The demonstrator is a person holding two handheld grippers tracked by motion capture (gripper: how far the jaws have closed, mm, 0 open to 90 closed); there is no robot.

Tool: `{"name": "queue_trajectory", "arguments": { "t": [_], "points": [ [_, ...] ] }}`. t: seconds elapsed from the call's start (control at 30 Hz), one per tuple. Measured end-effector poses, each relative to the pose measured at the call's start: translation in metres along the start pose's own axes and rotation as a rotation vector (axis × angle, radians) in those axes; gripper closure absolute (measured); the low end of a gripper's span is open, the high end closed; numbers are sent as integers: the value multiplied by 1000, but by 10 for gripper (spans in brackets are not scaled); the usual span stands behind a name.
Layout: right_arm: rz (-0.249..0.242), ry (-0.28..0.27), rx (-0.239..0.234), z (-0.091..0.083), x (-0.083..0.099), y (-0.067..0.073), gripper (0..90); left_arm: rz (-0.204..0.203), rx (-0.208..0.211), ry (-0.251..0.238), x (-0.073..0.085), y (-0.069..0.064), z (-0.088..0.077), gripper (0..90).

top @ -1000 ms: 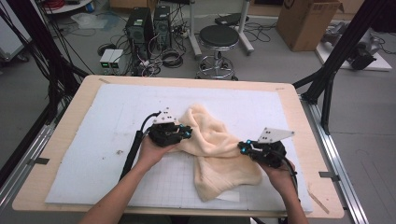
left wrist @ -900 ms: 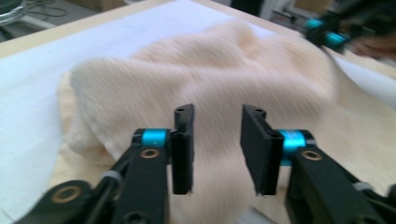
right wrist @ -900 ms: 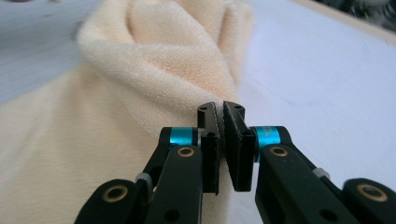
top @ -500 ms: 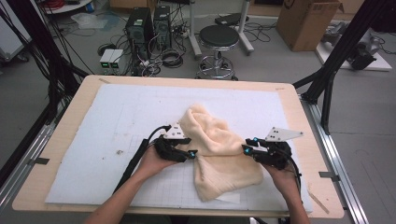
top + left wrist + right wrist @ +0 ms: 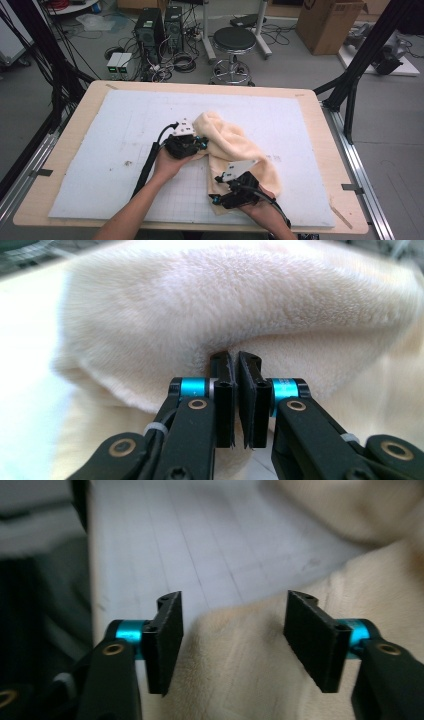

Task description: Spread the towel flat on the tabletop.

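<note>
Pinching down, my left gripper point(image 5: 202, 144) had its jaws just closing onto a fold of the cream fleece cloth point(image 5: 235, 145), and in the left gripper view point(image 5: 235, 371) the pads sat clamped together with the pile bulging right ahead of them. My right gripper point(image 5: 216, 200) had its jaws just opening; in the right gripper view point(image 5: 232, 630) they stood apart, straddling the cloth's near corner without pressing it. The cloth lay bunched between both claws on the white mat point(image 5: 100, 150), spreading beyond each tip.
</note>
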State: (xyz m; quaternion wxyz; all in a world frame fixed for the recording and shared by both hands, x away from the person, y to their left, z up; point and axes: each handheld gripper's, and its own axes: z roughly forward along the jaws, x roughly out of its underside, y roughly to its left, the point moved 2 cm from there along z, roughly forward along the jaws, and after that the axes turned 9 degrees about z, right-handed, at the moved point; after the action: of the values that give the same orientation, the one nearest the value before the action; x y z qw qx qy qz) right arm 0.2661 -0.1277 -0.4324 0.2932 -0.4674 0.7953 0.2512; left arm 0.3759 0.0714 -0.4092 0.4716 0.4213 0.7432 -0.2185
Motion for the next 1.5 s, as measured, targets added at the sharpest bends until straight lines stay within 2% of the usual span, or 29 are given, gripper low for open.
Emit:
{"name": "queue_trajectory", "arguments": {
  "t": [0.1, 0.17, 0.23, 0.33, 0.4, 0.5, 0.57, 0.63, 0.73, 0.77, 0.8, 0.87, 0.9, 0.93, 1.03, 1.07, 1.1, 1.17, 1.2, 1.23, 1.3, 1.33, 1.43, 1.5],
  "points": [
    [-48, 58, 28, 6, 3, 1, 695, -44, -28, -61, -6, 9, -16, 853],
    [-52, 65, 1, 4, 5, 0, 781, -49, -32, -64, -8, 13, -23, 852],
    [-35, 60, -40, 0, 6, -1, 809, -40, -35, -62, -11, 15, -29, 853],
    [-42, 5, -132, -17, 7, 4, 815, -31, -45, -84, -17, 15, -36, 852],
    [-62, -47, -212, -33, 6, 12, 816, -30, -47, -99, -21, 14, -41, 852],
    [-107, -114, -299, -62, 4, 27, 816, -30, -59, -110, -26, 15, -44, 851],
    [-122, -144, -325, -75, 4, 31, 816, -37, -60, -107, -27, 15, -43, 851],
    [-117, -144, -287, -83, 7, 28, 812, -44, -56, -79, -24, 15, -37, 847],
    [-62, -126, -274, -76, 16, 15, 777, -35, -31, -22, -18, 13, -26, 830],
    [-37, -119, -284, -72, 19, 11, 728, -34, -21, -16, -16, 12, -26, 813],
    [-22, -124, -290, -68, 22, 6, 635, -32, -14, -18, -15, 12, -26, 786],
    [45, -146, -302, -64, 26, -3, 598, -21, 3, -14, -13, 12, -30, 711],
    [59, -166, -295, -63, 27, -7, 582, -3, 6, -11, -12, 12, -34, 683],
    [72, -172, -256, -64, 28, -11, 571, 9, 10, -15, -11, 11, -39, 668],
    [96, -164, -133, -63, 32, -24, 544, 7, 47, -61, -4, 8, -58, 619],
    [102, -165, -114, -63, 34, -29, 537, 6, 59, -70, -2, 6, -62, 612],
    [116, -170, -105, -63, 35, -32, 527, 11, 82, -75, 2, 3, -67, 601],
    [144, -195, -117, -67, 36, -37, 520, 17, 133, -74, 13, -6, -73, 580],
    [150, -219, -117, -71, 37, -39, 520, 30, 146, -62, 18, -10, -75, 565],
    [150, -236, -118, -74, 37, -40, 520, 37, 176, -65, 24, -17, -76, 543],
    [147, -249, -102, -81, 38, -41, 520, 64, 211, -50, 33, -26, -74, 527],
    [147, -250, -95, -83, 39, -40, 520, 92, 220, -33, 37, -31, -72, 510],
    [145, -243, -41, -87, 43, -43, 518, 122, 277, 10, 50, -44, -63, 466],
    [155, -222, 14, -86, 48, -48, 505, 121, 298, 31, 56, -49, -58, 442]
  ]
}}
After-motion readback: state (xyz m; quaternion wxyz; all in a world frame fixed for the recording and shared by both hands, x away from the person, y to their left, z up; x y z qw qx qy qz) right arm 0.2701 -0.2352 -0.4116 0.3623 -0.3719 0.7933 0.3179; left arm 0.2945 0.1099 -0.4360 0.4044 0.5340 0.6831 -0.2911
